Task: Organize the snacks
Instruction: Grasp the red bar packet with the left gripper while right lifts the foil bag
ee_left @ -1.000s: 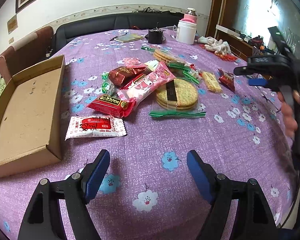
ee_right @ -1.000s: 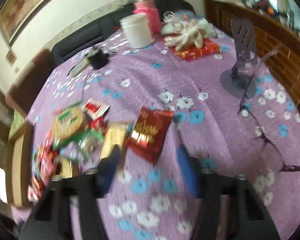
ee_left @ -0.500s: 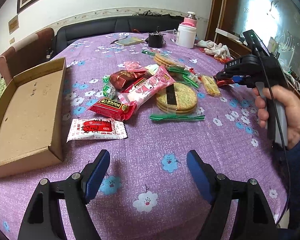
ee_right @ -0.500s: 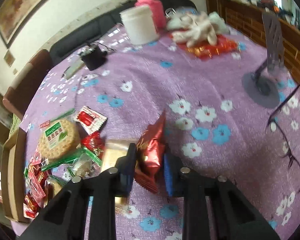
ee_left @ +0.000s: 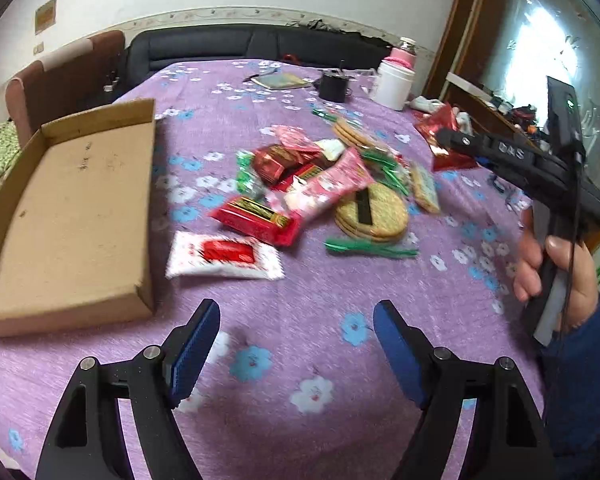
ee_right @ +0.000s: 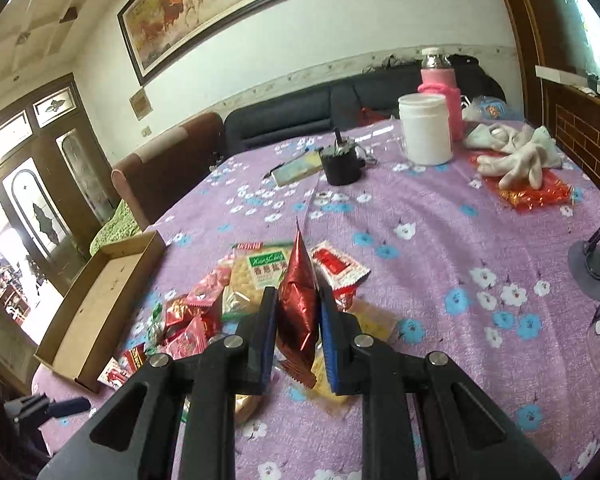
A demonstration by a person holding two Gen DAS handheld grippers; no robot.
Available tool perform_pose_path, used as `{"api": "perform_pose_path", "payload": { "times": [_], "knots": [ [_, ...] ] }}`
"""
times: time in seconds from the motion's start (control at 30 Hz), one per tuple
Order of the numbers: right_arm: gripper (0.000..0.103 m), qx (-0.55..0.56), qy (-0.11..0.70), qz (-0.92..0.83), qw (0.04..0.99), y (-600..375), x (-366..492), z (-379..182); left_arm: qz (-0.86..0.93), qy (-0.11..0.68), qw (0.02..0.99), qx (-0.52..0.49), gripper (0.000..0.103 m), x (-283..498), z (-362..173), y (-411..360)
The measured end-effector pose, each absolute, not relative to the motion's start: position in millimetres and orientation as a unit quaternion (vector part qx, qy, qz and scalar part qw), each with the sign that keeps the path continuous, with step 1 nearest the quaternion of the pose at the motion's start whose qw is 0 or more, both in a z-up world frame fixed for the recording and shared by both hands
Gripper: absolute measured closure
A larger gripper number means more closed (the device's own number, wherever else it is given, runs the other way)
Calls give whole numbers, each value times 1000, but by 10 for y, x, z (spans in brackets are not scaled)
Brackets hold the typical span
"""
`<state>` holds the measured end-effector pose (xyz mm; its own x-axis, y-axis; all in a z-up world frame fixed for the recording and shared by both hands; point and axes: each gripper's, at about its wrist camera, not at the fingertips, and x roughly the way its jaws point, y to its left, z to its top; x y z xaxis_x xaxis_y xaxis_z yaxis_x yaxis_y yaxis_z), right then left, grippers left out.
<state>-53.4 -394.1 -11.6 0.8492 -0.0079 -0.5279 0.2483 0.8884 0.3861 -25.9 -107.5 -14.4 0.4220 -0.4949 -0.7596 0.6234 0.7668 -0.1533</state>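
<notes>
Right gripper (ee_right: 298, 320) is clamped on the red pouch (ee_right: 298, 300), pads pressing its two flat faces so it stands on edge, one corner pointing up, lifted just above the snack pile (ee_left: 320, 184) that lies right of the box (ee_left: 68, 208). Judging by its crinkled foil, the pouch is light, soft and a little slippery; the puffed middle gives under the pads, so whatever is inside may crush. A hold nearer the crimped seam would likely bite firmer and spare the contents. Left gripper (ee_left: 296, 344) hangs with its jaws wide apart and nothing between them, near the box's front corner, short of the white packet (ee_left: 224, 256) lying flat just right of the box, thin enough to be hard to pinch
</notes>
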Motion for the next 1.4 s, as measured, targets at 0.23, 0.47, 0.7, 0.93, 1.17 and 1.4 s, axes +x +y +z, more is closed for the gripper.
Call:
{"api": "perform_pose_path", "payload": {
  "times": [0.23,0.47,0.7,0.93,1.17,1.4],
  "knots": [
    [84,244,250,-57,935,-3947,-622,-55,-296,445,840,91,39,164,-70,-1287],
    [84,245,251,-55,935,-3940,-635,-40,-253,509,819,81,43,591,-266,-1523],
    [84,247,248,-48,935,-3941,-629,-33,-271,489,824,92,75,594,-322,-1705],
    [84,241,250,-39,937,-3901,-616,-29,-282,465,831,114,75,496,-317,-1784],
    [84,238,250,-34,938,-3890,-603,-28,-272,484,828,81,58,684,-374,-1713],
    [84,231,248,-25,940,-3846,-606,-14,-269,465,841,71,83,592,-331,-1626]
  ]
}}
